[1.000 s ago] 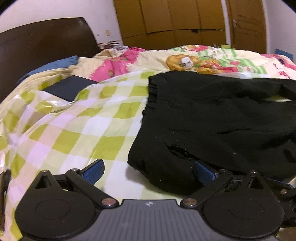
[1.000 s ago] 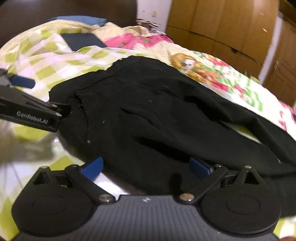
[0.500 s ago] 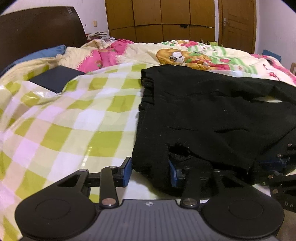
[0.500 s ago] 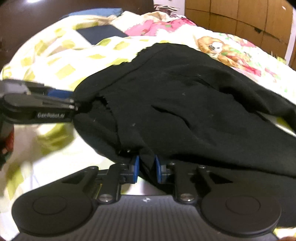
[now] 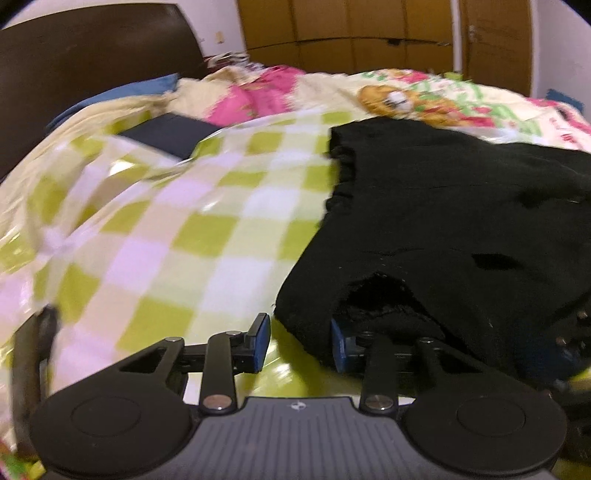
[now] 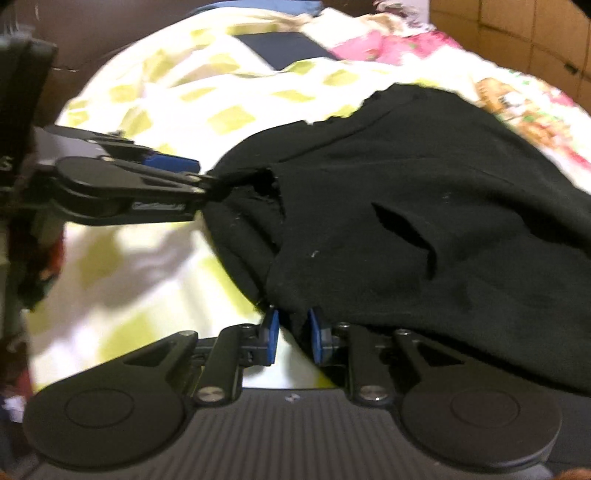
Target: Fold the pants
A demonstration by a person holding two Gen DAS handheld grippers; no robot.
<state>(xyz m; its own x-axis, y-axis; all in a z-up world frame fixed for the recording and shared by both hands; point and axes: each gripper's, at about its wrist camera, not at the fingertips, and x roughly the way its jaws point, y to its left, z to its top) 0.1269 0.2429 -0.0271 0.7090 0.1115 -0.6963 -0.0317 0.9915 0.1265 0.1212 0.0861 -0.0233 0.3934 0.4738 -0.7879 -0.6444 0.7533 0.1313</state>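
- The bed [image 5: 155,236], spread with a green-and-white checked cover, fills both views and bears everything. Its dark headboard [image 5: 92,62] sits at the upper left of the left wrist view.
- The black pants [image 5: 443,229] lie over the right half of each frame, with the near edge bunched at the bottom centre. That edge is probably gathered there so both grippers can carry it across for a fold.
- The left gripper [image 5: 297,341] sits at the bottom centre of its own view. Its jaws are narrowing, with a fold of the pants edge between them. The right pad is under the cloth, and the left pad stands clear of it.
- The right gripper [image 6: 293,336] is narrow and pinches a thin fold of the pants hem at the bottom centre of its view.
- Only the right wrist view shows the left gripper from the side, at the middle left, with cloth drawn taut from its tip. That suggests a hold that its own view leaves unclear.
- Only the left wrist view shows the wooden wardrobe doors [image 5: 351,33] along the top.
- A dark flat item [image 5: 170,134] rests on the cover at the upper left; I cannot tell what it is.
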